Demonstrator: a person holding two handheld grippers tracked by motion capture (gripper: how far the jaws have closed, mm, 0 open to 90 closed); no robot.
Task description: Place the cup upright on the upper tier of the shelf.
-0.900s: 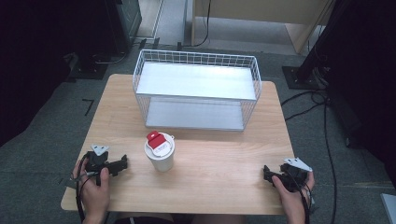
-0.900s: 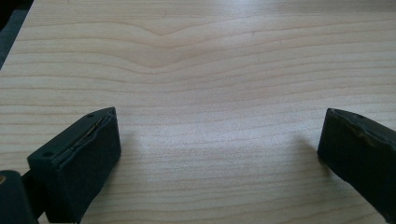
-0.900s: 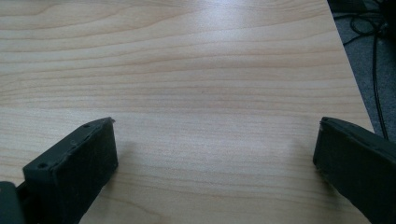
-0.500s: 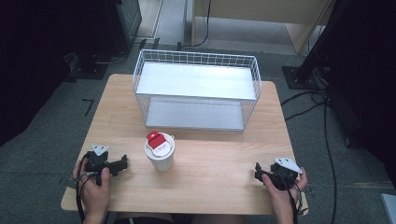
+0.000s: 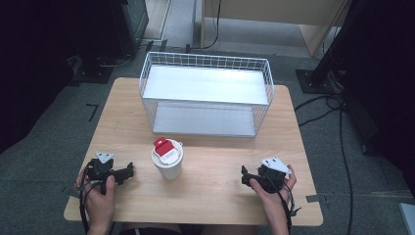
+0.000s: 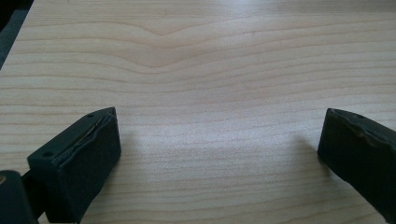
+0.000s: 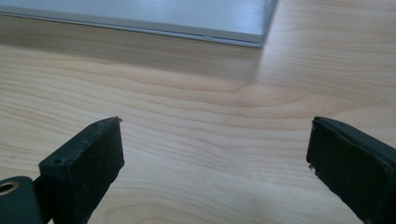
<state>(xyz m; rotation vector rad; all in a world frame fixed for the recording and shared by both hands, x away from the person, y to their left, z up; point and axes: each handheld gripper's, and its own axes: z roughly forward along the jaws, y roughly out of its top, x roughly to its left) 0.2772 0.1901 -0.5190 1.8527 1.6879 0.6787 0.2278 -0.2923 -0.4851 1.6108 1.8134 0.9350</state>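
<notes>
A white paper cup (image 5: pixel 168 163) with a white lid and a red label on top stands upright near the front middle of the wooden table (image 5: pixel 215 196). My left gripper (image 5: pixel 128 172) rests on the table left of the cup, apart from it, jaws wide open and pointing toward the cup. Bare wood lies between its jaws in the left gripper view (image 6: pixel 219 144). My right gripper (image 5: pixel 244 176) sits at the front right, open, pointing left. Nothing is between its jaws in the right gripper view (image 7: pixel 215 154).
A white wire basket (image 5: pixel 205 95) with a white shelf on top and a white base stands at the back middle of the table. Its base edge (image 7: pixel 187 23) runs across the top of the right gripper view. Dark floor, cables and stands surround the table.
My right gripper has moved left and slightly inward along the front edge of the table. The left gripper and the cup have stayed where they were.
</notes>
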